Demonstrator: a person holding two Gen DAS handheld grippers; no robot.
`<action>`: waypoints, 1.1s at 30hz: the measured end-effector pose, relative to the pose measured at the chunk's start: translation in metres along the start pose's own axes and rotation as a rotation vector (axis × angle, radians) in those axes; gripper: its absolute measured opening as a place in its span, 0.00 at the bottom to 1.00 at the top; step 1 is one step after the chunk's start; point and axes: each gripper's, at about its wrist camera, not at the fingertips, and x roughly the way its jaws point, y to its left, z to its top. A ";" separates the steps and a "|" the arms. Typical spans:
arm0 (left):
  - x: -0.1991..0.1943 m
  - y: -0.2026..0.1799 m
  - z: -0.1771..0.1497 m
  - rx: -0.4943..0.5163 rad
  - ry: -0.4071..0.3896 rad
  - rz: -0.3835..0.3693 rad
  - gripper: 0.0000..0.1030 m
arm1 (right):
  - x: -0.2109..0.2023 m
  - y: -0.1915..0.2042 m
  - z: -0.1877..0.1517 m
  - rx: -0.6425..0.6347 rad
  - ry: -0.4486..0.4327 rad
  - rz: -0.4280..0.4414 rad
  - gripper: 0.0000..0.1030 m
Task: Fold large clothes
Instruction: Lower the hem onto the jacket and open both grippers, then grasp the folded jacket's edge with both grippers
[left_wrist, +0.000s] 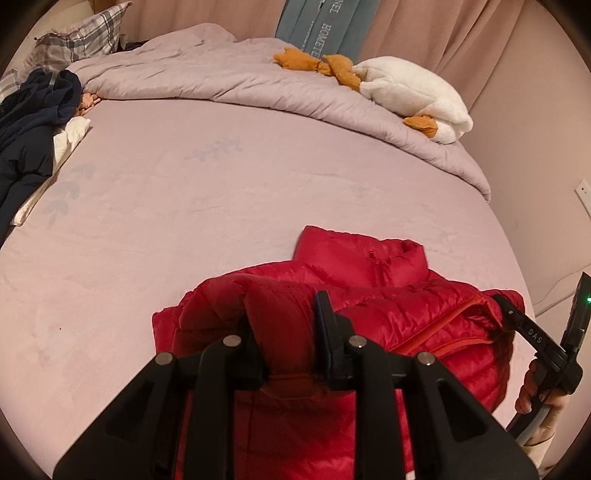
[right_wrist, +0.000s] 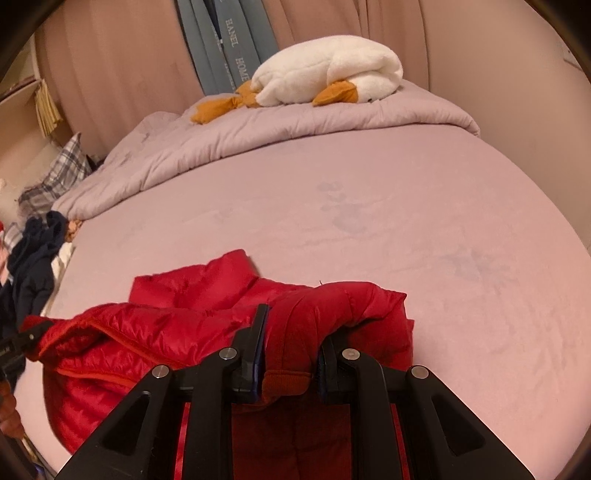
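Left wrist view: pink bed, curtains behind; both grippers, left and right, angle down, each clamped on a red jacket cuff near the bed's near edge.

Each camera sits on a gripper and looks forward and down along its two fingers, very close to the red jacket. Both views share the jacket, the pink bed and the white plush goose far behind.

A glossy red quilted puffer jacket lies partly folded on the pink bed sheet, collar standing towards the far side, both ribbed cuffs lifted.
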 end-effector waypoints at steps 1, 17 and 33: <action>0.004 0.000 0.000 0.001 0.004 0.002 0.24 | 0.003 0.000 0.000 0.000 0.007 -0.001 0.17; -0.026 0.020 0.027 -0.052 -0.090 -0.145 0.67 | -0.014 -0.019 0.021 0.074 -0.035 0.009 0.39; -0.044 0.020 0.025 -0.010 -0.149 -0.060 0.72 | -0.048 -0.022 0.030 0.045 -0.128 -0.099 0.60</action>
